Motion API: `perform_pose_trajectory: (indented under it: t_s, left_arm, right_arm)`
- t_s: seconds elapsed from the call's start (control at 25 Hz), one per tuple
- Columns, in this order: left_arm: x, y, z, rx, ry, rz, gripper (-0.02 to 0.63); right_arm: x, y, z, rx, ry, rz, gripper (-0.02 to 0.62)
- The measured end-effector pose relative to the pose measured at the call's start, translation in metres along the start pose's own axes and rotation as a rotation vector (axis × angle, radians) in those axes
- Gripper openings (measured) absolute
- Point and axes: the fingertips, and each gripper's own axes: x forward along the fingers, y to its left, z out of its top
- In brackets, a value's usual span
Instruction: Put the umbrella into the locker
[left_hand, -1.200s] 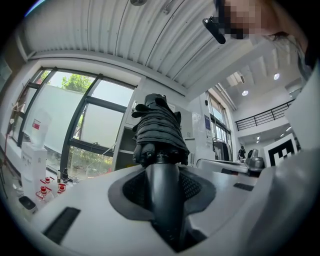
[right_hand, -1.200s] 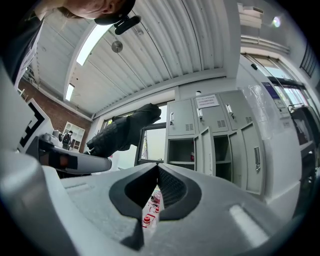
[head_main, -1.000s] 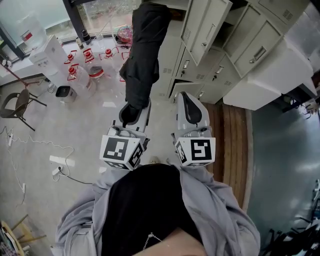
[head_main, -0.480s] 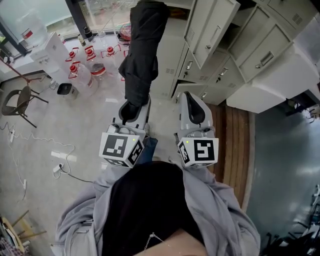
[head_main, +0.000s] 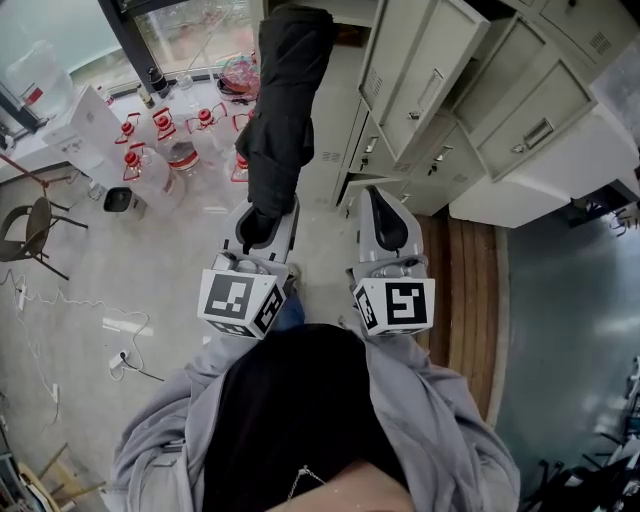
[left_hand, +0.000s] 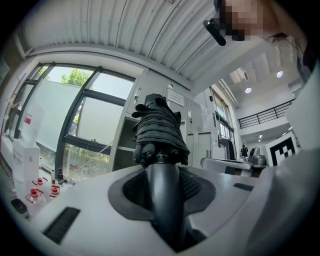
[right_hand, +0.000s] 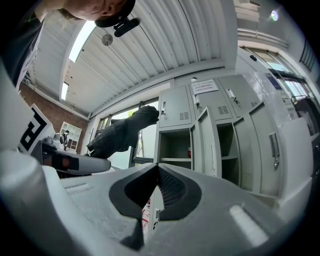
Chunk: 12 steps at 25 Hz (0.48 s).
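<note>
A folded black umbrella (head_main: 285, 110) sticks out level from my left gripper (head_main: 262, 225), which is shut on its handle. In the left gripper view the handle (left_hand: 164, 200) runs between the jaws and the bunched canopy (left_hand: 159, 130) fills the space ahead. My right gripper (head_main: 385, 222) rides beside it, shut with nothing between its pads. The grey lockers (head_main: 440, 90) stand ahead and to the right with doors swung open. The right gripper view shows an open locker compartment (right_hand: 175, 145) straight ahead and the umbrella (right_hand: 122, 132) off to the left.
Several red-capped water jugs (head_main: 170, 135) and a white water dispenser (head_main: 85, 125) stand by the window at the left. A chair (head_main: 30, 225) and a floor cable (head_main: 120, 330) lie further left. An open locker door (head_main: 415, 70) juts out above my right gripper.
The person has moved forward with both grippers; the lockers and open door look nearer and larger. The left gripper still holds the umbrella, and the right stays shut.
</note>
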Motion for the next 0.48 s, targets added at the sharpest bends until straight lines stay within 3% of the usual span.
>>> perform_pose_trajectory:
  t_s: [0.48]
  left_arm:
    - [0.099,0.062,0.012,0.024,0.000,-0.098,0.103]
  right_arm:
    - [0.117,-0.031,-0.016,-0.006,0.021,-0.047,0.003]
